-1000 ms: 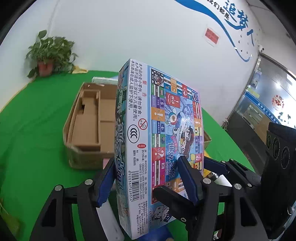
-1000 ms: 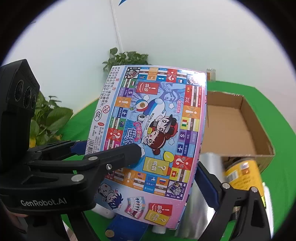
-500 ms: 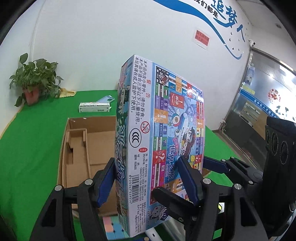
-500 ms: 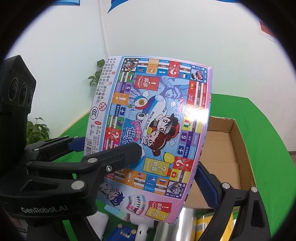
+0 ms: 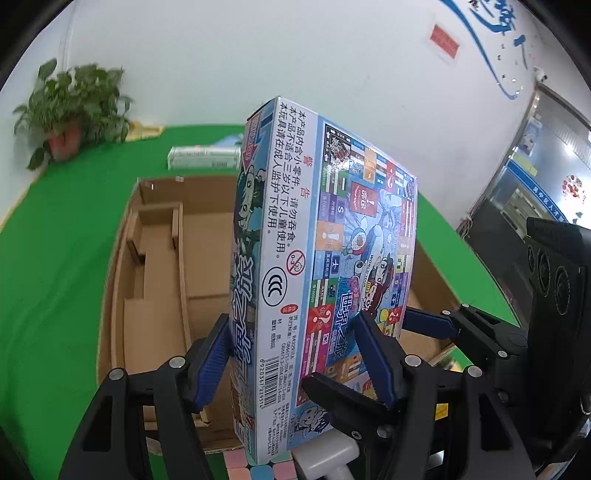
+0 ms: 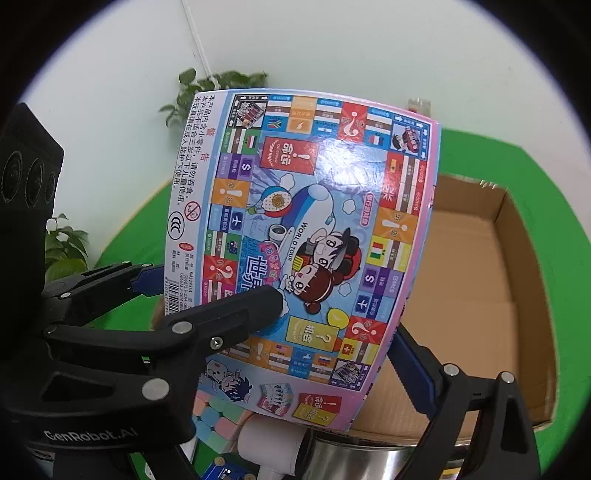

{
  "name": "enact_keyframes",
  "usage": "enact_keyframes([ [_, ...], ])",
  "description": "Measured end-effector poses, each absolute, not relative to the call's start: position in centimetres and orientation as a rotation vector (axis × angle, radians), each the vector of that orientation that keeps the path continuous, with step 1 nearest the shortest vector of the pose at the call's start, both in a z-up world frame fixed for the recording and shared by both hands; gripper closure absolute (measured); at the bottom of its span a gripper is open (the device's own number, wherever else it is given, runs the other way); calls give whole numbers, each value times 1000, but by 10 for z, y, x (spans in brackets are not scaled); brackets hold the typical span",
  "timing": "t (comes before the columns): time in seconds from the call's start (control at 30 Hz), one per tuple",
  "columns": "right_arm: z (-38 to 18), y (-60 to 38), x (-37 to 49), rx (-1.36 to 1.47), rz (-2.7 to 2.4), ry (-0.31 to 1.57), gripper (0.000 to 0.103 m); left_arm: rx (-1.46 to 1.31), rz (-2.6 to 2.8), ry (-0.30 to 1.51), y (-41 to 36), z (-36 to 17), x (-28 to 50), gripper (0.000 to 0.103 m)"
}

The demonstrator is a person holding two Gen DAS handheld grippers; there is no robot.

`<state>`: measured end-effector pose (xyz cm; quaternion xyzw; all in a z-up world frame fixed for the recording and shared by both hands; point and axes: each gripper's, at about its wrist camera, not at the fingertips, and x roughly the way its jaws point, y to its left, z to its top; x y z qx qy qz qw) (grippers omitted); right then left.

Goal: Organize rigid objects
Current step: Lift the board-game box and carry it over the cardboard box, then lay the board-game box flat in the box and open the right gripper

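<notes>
Gripping a glossy printed board-game box (image 5: 325,266) from both sides, ribbed jaws clamp above the corrugated carton (image 5: 155,280).

This looks like an office or demo room set up for recording. A table (image 5: 55,258) draped in bright green cloth stands against a plain white wall (image 5: 221,55). High on that wall run a blue painted swoosh with Chinese lettering (image 5: 491,33) and a small red notice (image 5: 445,40). Right of the wall is a glass door with posters (image 5: 546,177). A potted plant (image 5: 70,114) sits at the wall's foot.
</notes>
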<state>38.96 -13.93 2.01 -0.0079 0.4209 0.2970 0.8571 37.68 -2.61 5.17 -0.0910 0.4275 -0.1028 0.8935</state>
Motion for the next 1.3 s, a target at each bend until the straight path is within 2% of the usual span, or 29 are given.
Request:
enact_keyframes([
  [0.3,-19,-122,406,-32,646,1003,14,-207,-163,970,-8,12,394,40],
  [0.47,-30,-123,411,-66,631,1050,21,-192,-119,1004,-3,-6,399,44],
  [0.53,-32,-123,413,-73,618,1067,25,-177,-95,1008,-2,-7,400,56],
  [0.67,-40,-119,418,-88,589,1132,33,-166,-104,1006,-1,-11,396,57],
  [0.7,-41,-121,420,-92,587,1142,37,-176,-118,1003,0,-10,394,69],
  [0.73,-42,-120,420,-106,582,1151,44,-196,-148,1003,0,-8,392,74],
  [0.8,-47,-123,422,-99,582,1176,44,-190,-154,976,0,-3,381,74],
  [0.93,-43,-136,422,-47,620,1165,45,-162,-147,914,4,9,358,74],
  [1.13,5,-192,391,-52,542,964,46,-237,-166,903,25,3,326,74],
  [1.3,17,-240,382,-44,428,907,46,-271,-158,889,25,-4,303,74],
])
